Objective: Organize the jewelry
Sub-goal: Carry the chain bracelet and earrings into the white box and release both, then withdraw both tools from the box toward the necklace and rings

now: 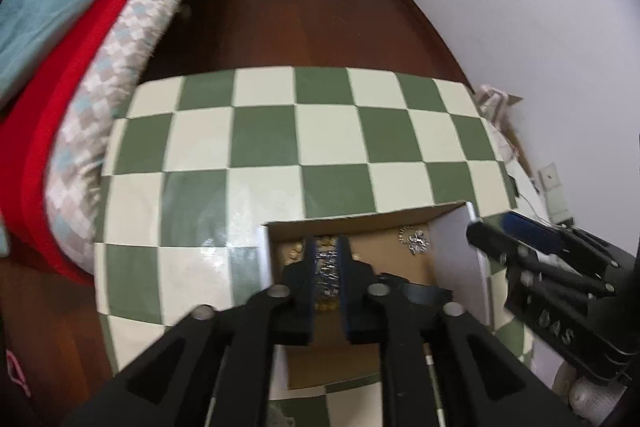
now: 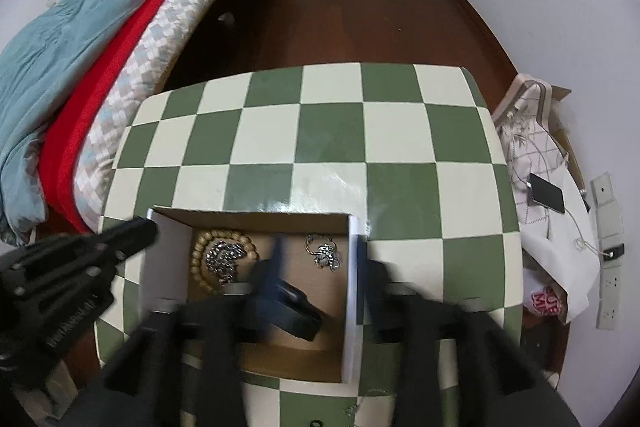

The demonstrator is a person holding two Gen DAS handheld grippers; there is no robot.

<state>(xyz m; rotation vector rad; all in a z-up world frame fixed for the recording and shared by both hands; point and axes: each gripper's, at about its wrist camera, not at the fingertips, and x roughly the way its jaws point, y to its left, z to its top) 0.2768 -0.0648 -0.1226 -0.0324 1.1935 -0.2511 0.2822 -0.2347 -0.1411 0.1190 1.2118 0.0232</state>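
Observation:
An open cardboard box (image 2: 256,218) with white sides sits at the near edge of the green-and-white checked table (image 2: 332,131). Inside lie a wooden bead bracelet (image 2: 199,255), a silver chain (image 2: 224,261) coiled within it, and a silver charm piece (image 2: 326,255). My right gripper (image 2: 324,261) is open and straddles the box's right wall, one finger inside and one outside. My left gripper (image 1: 326,247) hovers over the box's left part with a narrow gap, and the silver chain (image 1: 326,267) shows through it, ungripped. The charm piece (image 1: 416,241) lies to its right.
A bed (image 2: 100,67) with red and teal blankets runs along the table's left side. On the right, a phone (image 2: 546,193) on a cable rests on white bags beside wall sockets (image 2: 608,227). Dark wooden floor (image 2: 360,7) and a door lie beyond the table.

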